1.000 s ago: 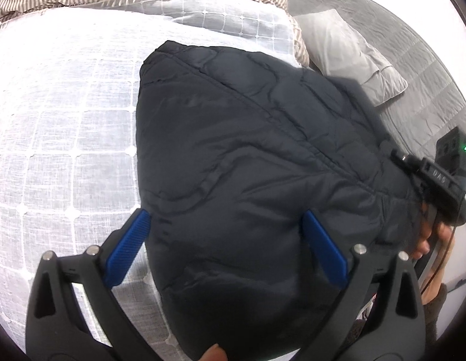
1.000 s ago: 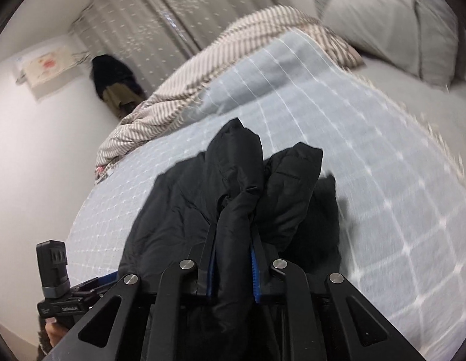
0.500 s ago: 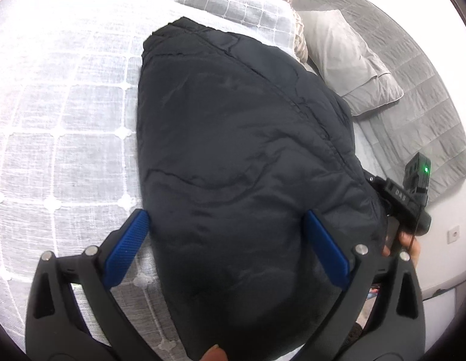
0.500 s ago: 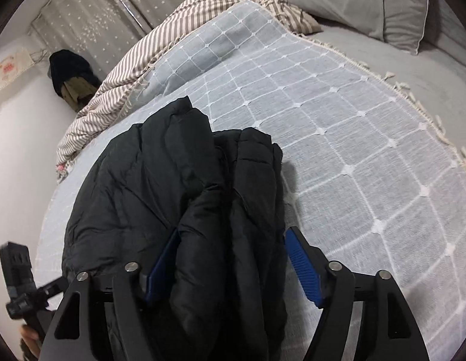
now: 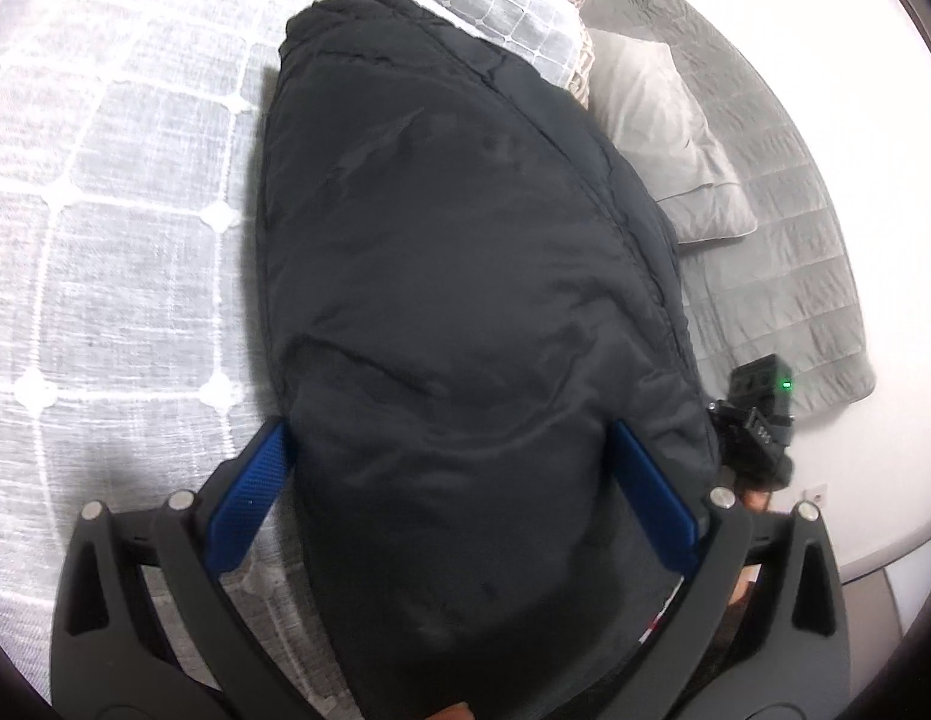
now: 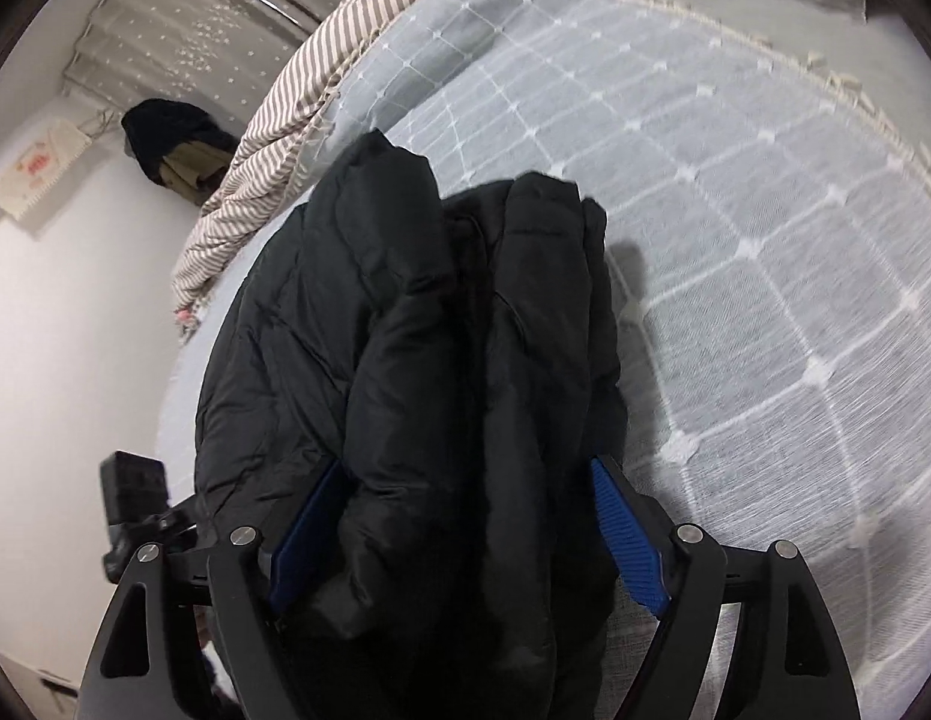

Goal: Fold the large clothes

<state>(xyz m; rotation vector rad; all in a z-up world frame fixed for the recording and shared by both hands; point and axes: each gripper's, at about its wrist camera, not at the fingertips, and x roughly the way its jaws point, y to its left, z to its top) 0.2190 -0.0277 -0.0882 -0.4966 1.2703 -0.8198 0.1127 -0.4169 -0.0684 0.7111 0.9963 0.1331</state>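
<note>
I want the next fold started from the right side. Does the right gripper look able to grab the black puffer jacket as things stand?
Probably yes: the right gripper is open, and the black puffer jacket already bunches between its blue pads with nothing in the way.

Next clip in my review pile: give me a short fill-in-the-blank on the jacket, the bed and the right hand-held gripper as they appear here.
1. The puffy jacket being folded is ____ in colour.
2. It lies on a bedspread patterned with a white ____.
3. The right hand-held gripper has just been opening; its blue pads stand ____ on either side of the bunched fabric.
4. Beyond the jacket, a grey ____ rests on the quilted grey cover.

Missing words: black; grid; apart; pillow
</note>
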